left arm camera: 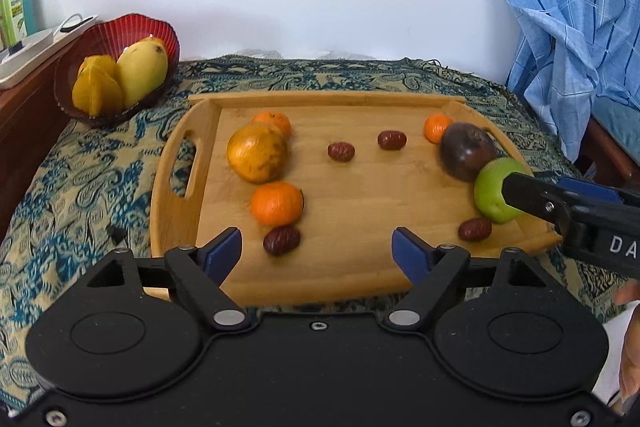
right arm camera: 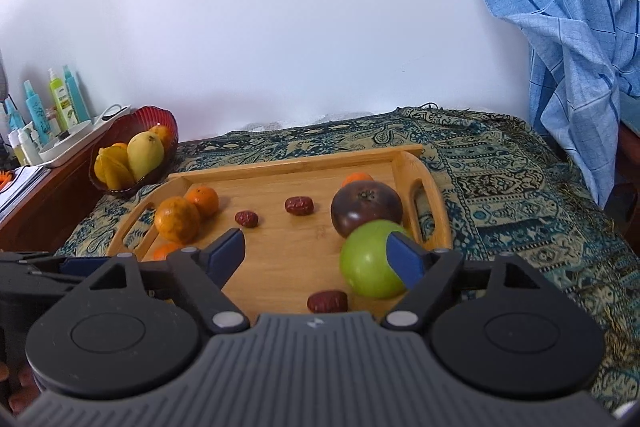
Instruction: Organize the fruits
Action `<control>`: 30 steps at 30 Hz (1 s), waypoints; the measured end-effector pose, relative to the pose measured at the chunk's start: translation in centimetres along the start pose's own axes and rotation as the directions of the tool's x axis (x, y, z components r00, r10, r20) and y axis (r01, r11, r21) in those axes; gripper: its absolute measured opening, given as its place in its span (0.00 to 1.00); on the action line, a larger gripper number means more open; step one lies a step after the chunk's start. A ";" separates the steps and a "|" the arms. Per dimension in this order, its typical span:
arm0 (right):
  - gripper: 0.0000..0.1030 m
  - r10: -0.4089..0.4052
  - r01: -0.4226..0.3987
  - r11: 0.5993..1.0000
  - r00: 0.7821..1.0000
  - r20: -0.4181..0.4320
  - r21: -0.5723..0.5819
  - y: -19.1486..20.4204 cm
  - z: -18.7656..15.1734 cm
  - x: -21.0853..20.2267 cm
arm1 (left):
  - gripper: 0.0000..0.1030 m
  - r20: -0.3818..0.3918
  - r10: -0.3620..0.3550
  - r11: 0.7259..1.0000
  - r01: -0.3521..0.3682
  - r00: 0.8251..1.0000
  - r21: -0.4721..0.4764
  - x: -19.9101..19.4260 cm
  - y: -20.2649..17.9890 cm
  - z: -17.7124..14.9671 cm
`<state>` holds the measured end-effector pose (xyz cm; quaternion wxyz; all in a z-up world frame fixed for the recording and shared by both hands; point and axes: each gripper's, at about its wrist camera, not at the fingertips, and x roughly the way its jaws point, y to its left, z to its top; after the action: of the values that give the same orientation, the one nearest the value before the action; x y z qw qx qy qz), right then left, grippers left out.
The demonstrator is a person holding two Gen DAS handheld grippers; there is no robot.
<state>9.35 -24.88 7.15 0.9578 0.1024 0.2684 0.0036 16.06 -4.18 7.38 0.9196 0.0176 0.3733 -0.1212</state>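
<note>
While a paisley cloth (left arm camera: 92, 163) covers the worktop from edge to edge, hiding its surface, a blue checked fabric (left arm camera: 576, 27) hangs at the right, cut off by the frame. On the cloth sits a wooden tray (left arm camera: 352, 267) with a handle slot at each end; its near rim is masked by the left tool (left arm camera: 317, 250), whose blue pads stand wide apart, released, over bare wood. The right tool (right arm camera: 316, 255) is likewise spread open, one pad lying in front of the green apple (right arm camera: 370, 259) at the tray's right end; whether it touches the fruit cannot be told. From the left wrist view that tool's arm crosses and covers part of the apple.

Behind the apple and against it rests one dark purple fruit (left arm camera: 466, 149), which half hides a small orange (left arm camera: 437, 128). At the left end lies one large yellow-orange citrus (left arm camera: 258, 153), with one small orange (left arm camera: 274, 121) partly concealed behind it and another (left arm camera: 277, 203) in front. That makes three small oranges. Four red dates are scattered: two mid-tray (left arm camera: 341, 151) (left arm camera: 392, 140), one near the left tool (left arm camera: 281, 240), one beside the apple (left arm camera: 474, 229).

Off the tray, at back left, a red bowl (left arm camera: 100, 39) holds a yellow mango (left arm camera: 142, 69) and a starfruit (left arm camera: 98, 93); a third fruit behind them is hard to make out. Bottles (right arm camera: 52, 111) stand on a side shelf, blurred.
</note>
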 end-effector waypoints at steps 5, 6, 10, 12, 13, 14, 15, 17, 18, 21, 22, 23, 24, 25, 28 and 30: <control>0.86 -0.015 0.015 1.000 1.000 0.018 -0.008 0.0 -1.4 -1.4 | 0.79 -0.006 -0.004 1.000 0.004 1.000 -0.010 -0.7 0.1 -1.6; 0.86 -0.018 0.018 1.000 1.000 0.020 -0.008 0.0 -1.7 -1.7 | 0.79 -0.005 -0.004 1.000 0.004 1.000 -0.012 -0.9 0.1 -1.9; 0.86 -0.028 0.028 1.000 0.999 0.020 -0.012 -0.1 -2.5 -2.5 | 0.80 0.004 -0.007 1.000 0.007 1.000 -0.016 -1.7 0.1 -3.2; 0.87 -0.031 0.031 0.999 0.999 0.019 -0.012 -0.2 -3.0 -2.7 | 0.80 0.005 -0.006 1.000 0.006 1.000 -0.016 -1.9 0.0 -3.7; 0.87 -0.035 0.035 0.999 0.999 0.019 -0.013 -0.2 -3.2 -2.8 | 0.80 0.004 -0.005 1.000 0.005 1.000 -0.015 -2.0 0.0 -4.0; 0.87 -0.041 0.041 0.999 0.999 0.017 -0.014 -0.2 -3.4 -2.9 | 0.80 0.004 -0.004 1.000 0.004 1.000 -0.016 -2.1 0.0 -4.2; 0.87 -0.044 0.044 0.999 0.999 0.017 -0.014 -0.2 -3.7 -3.0 | 0.80 0.004 -0.003 1.000 0.003 1.000 -0.018 -2.2 0.0 -4.4; 0.87 -0.048 0.048 0.999 0.999 0.015 -0.018 -0.2 -4.1 -3.1 | 0.81 0.000 -0.005 1.000 0.005 1.000 -0.028 -2.3 0.2 -4.9; 0.87 -0.048 0.048 0.999 0.999 0.015 -0.022 -0.2 -4.4 -3.2 | 0.81 -0.004 -0.007 0.999 0.007 1.000 -0.034 -2.3 0.2 -5.2; 0.88 -0.056 0.056 0.998 0.998 0.017 -0.024 -0.2 -5.2 -3.4 | 0.81 -0.018 -0.006 0.999 0.006 1.000 -0.041 -2.1 0.3 -6.1; 0.88 -0.056 0.057 0.998 0.998 0.017 -0.023 -0.2 -5.5 -3.5 | 0.81 -0.024 -0.002 0.999 0.002 1.000 -0.039 -1.9 0.4 -6.4; 0.88 -0.056 0.056 0.998 0.998 0.017 -0.020 -0.2 -5.8 -3.5 | 0.81 -0.027 0.002 0.999 -0.003 1.000 -0.037 -1.8 0.4 -6.7; 0.88 -0.059 0.059 0.998 0.998 0.014 -0.019 -0.2 -6.0 -3.5 | 0.81 -0.030 0.008 0.999 -0.009 1.000 -0.035 -1.7 0.5 -6.9; 0.88 -0.062 0.062 0.998 0.998 0.011 -0.021 -0.2 -6.2 -3.5 | 0.81 -0.033 0.013 0.999 -0.015 0.999 -0.036 -1.6 0.5 -7.1; 0.88 -0.073 0.074 0.996 0.997 0.020 -0.040 -0.1 -6.8 -3.6 | 0.81 -0.040 0.020 0.999 -0.022 0.999 -0.047 -1.3 0.9 -7.6; 0.89 -0.072 0.073 0.996 0.997 0.026 -0.051 -0.1 -7.2 -3.7 | 0.82 -0.044 0.024 0.999 -0.026 0.999 -0.047 -1.1 0.9 -7.8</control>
<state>2.45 -23.79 3.04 0.9628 0.0677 0.2604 -0.0253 10.18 -2.07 2.48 0.9128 0.0031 0.3958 -0.1004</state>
